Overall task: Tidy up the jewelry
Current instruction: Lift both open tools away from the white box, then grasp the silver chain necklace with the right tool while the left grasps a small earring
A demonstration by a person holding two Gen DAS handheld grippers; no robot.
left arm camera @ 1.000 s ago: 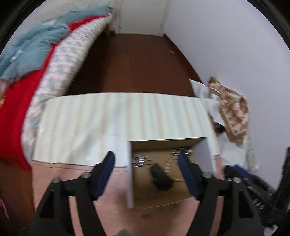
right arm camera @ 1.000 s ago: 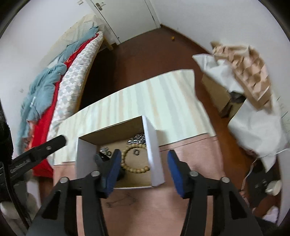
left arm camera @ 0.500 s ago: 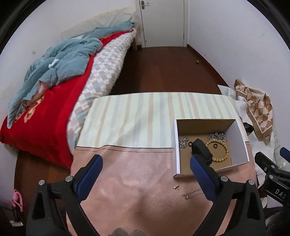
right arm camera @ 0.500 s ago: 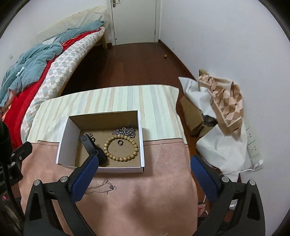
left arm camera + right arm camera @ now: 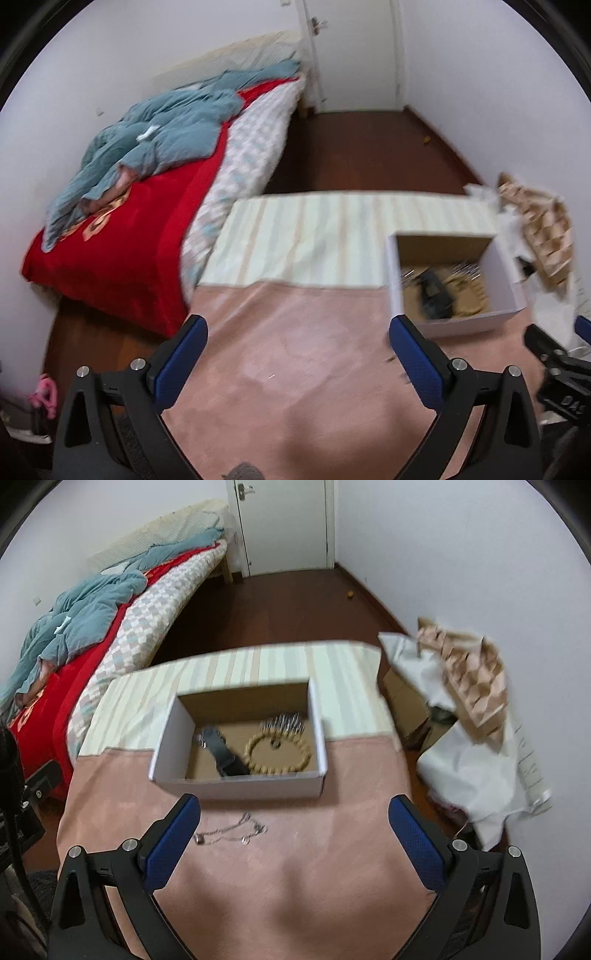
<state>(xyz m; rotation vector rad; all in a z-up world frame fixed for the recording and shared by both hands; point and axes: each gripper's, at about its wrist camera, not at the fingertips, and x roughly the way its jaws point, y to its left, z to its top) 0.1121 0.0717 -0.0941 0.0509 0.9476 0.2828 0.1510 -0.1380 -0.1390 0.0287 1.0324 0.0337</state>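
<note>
both claws spread wide over the table

left claw (image 5: pixel 297 338) and right claw (image 5: pixel 293 816) released, nothing between the blue pads. open white box (image 5: pixel 240 788) on the table (image 5: pixel 295 867), long side running left to right. inside: bead bracelet (image 5: pixel 279 751) lying flat, black strap (image 5: pixel 223 753) slanting from far left toward near right, silver chain pile (image 5: pixel 282 723) at the back. thin necklace (image 5: pixel 231 832) outside, just before the box, stretched left to right.
</note>
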